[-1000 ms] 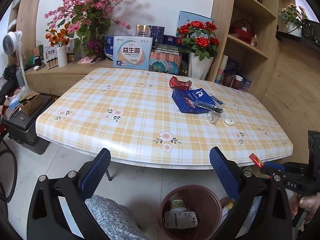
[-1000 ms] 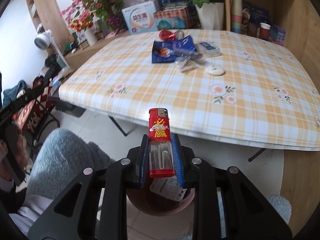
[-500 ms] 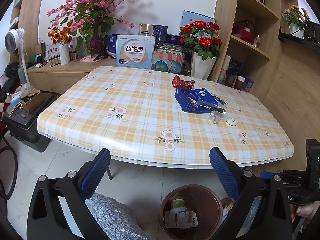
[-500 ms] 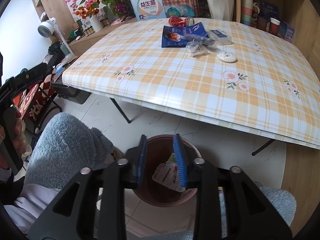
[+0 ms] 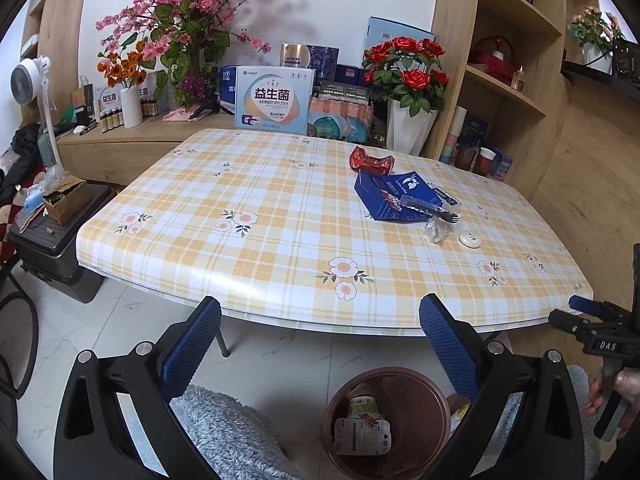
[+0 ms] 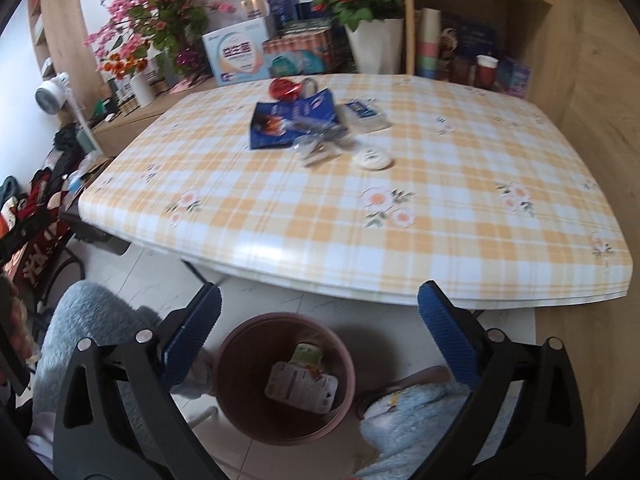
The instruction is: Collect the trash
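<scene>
Above bin, right tongs opening, lighter gone

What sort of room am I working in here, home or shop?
Most likely a home living or dining room: a table under a plaid floral cloth, vases of artificial flowers on a wooden sideboard, open shelves of household items, and a small bin on the tiled floor.
</scene>
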Demonstrator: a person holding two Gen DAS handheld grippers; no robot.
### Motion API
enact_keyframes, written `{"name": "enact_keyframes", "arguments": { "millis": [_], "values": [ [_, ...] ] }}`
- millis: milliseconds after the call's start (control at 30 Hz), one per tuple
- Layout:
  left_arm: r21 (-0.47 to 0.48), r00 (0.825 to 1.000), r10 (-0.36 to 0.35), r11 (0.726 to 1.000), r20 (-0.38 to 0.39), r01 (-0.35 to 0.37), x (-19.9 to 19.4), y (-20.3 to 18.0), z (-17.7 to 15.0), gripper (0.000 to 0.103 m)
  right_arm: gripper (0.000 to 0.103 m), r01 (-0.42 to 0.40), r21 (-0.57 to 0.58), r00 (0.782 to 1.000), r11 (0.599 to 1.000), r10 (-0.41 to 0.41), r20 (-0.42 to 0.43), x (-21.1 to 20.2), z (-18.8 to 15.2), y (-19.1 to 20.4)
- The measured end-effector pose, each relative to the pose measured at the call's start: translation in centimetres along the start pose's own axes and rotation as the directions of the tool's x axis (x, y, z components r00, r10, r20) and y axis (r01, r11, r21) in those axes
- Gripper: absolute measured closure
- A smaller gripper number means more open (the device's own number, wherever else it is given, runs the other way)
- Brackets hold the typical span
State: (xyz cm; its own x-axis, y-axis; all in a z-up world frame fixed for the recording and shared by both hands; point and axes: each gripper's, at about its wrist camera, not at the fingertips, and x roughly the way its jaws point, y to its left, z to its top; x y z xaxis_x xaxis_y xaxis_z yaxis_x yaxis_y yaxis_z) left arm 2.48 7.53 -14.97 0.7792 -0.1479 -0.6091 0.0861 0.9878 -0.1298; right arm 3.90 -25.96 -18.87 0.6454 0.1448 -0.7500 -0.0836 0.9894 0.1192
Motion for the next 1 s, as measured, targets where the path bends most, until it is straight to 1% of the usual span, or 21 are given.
{"name": "enact_keyframes", "arguments": {
  "millis": [200,400,567,767,867,1000],
  "values": [
    [0.009,1.000,0.005,1.000,0.000,-0.005,0.4,-0.1,0.1,0.006,0.006,0.056,0.005,0.998,0.998,-0.056,0.025,0.0,0.9,-1.2],
    [0.019,1.000,0.013,1.000,-0.007,-0.012,1.3,0.0,0.3,0.006,0.006,0.095,0.014,0.994,0.995,-0.096,0.048,0.4,1.8,-2.2],
    [0.034,1.000,0.016,0.999,-0.015,-0.016,2.2,-0.3,0.7,0.006,0.006,0.088,0.028,0.994,0.996,-0.090,0.063,1.1,2.5,-3.0],
    [0.058,1.000,0.012,0.998,-0.022,-0.011,3.7,-0.9,1.4,0.006,0.006,0.094,0.006,0.993,0.996,-0.094,0.065,2.9,3.7,-3.5],
    [0.071,1.000,0.001,0.997,-0.028,0.001,4.8,-1.5,2.0,0.006,0.006,0.096,-0.008,0.993,0.995,-0.095,0.069,4.2,4.6,-3.9],
    [0.095,0.999,-0.016,0.995,-0.028,0.019,6.7,-2.7,3.0,0.006,0.006,0.076,-0.016,0.996,0.997,-0.075,0.047,6.9,6.3,-4.9]
  ]
}}
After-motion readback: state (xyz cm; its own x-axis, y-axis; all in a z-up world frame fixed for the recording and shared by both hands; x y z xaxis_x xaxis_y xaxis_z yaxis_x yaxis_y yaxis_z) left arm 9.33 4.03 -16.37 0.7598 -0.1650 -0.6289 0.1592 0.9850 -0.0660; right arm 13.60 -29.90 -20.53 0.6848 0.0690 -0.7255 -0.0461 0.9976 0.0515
